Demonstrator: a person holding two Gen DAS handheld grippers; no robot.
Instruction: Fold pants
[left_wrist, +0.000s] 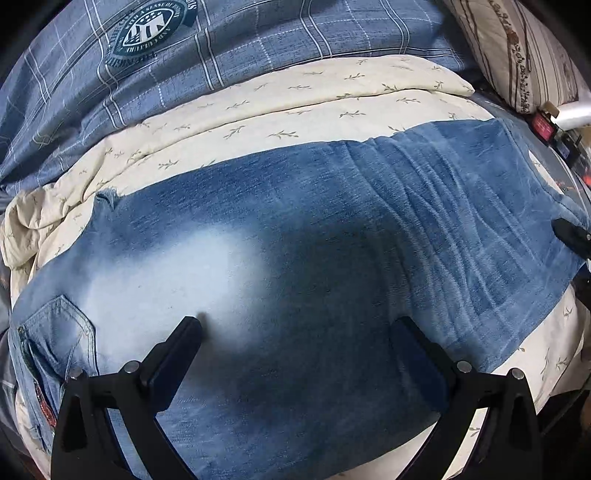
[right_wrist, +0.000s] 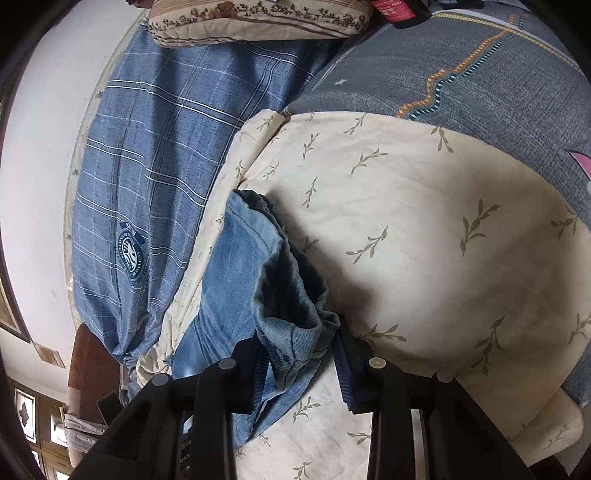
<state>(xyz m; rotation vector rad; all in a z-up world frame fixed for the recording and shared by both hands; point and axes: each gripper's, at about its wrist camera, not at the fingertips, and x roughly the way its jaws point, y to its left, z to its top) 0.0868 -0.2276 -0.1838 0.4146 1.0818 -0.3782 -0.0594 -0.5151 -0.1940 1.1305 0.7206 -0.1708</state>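
Note:
Blue faded jeans (left_wrist: 295, 240) lie flat across a cream leaf-print blanket (left_wrist: 258, 114) in the left wrist view, with a pocket at the lower left. My left gripper (left_wrist: 295, 328) is open, its fingers spread wide just above the denim, holding nothing. In the right wrist view the jeans' leg end (right_wrist: 258, 273) is bunched and lifted off the cream blanket (right_wrist: 424, 240). My right gripper (right_wrist: 299, 350) has its fingers on either side of this bunched denim hem and grips it. The right gripper's tip also shows at the right edge of the left wrist view (left_wrist: 572, 236).
A blue plaid bedcover with a round emblem (left_wrist: 147, 55) lies behind the blanket. A striped pillow (left_wrist: 524, 48) sits at the back right. A grey patterned quilt (right_wrist: 461, 66) lies beyond the blanket. A white wall (right_wrist: 37, 166) and wooden furniture (right_wrist: 88, 369) stand at the left.

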